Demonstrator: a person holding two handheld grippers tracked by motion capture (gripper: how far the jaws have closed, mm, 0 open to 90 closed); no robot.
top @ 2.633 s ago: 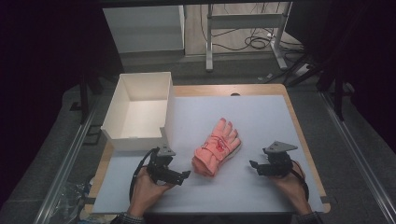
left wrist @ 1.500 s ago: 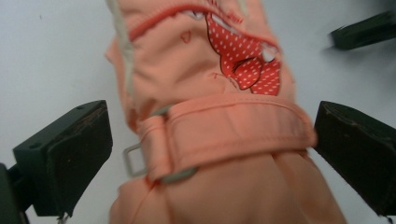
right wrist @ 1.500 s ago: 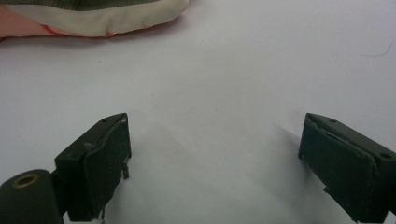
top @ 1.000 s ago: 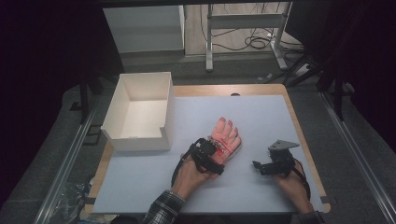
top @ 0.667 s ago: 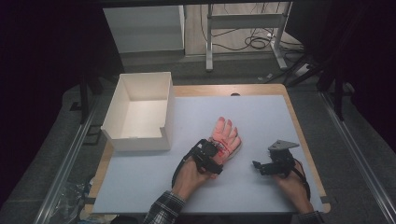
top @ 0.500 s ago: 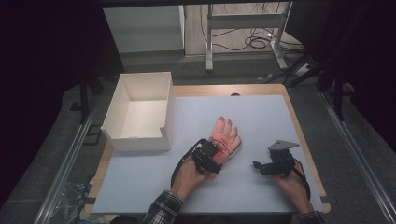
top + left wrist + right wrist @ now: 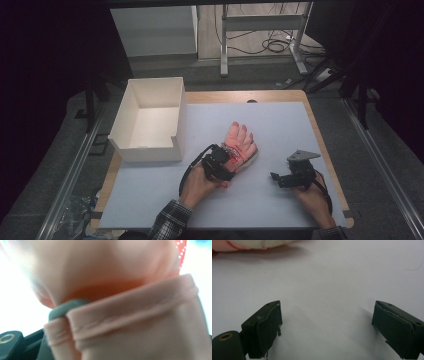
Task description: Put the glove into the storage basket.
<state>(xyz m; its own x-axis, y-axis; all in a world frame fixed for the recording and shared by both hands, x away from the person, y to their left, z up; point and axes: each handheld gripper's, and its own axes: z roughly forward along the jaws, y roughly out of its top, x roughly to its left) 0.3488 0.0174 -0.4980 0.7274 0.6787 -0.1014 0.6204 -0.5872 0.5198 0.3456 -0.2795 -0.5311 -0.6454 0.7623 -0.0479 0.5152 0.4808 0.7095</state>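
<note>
A pink glove (image 7: 241, 142) with red markings lies flat on the white mat, fingers pointing away from me. My left gripper (image 7: 226, 161) sits at the glove's cuff. Its jaws have just been closing and are now shut on the cuff. In the left gripper view the folded pink cuff (image 7: 135, 315) wraps over one dark pad (image 7: 65, 306), very close and blurred. My right gripper (image 7: 276, 178) rests on the mat to the right of the glove, apart from it. Its jaws stand wide open over bare mat (image 7: 327, 322), with the glove's edge (image 7: 249, 245) at the top left.
An open white box (image 7: 148, 120) stands at the mat's far left corner. The white mat (image 7: 280, 120) covers a wooden table (image 7: 320, 135). Beyond the table are a white cabinet and a metal frame with cables on the floor.
The left hand has reached forward from the near left to the glove's cuff and its jaws have closed on it. The right gripper has stayed in place.
</note>
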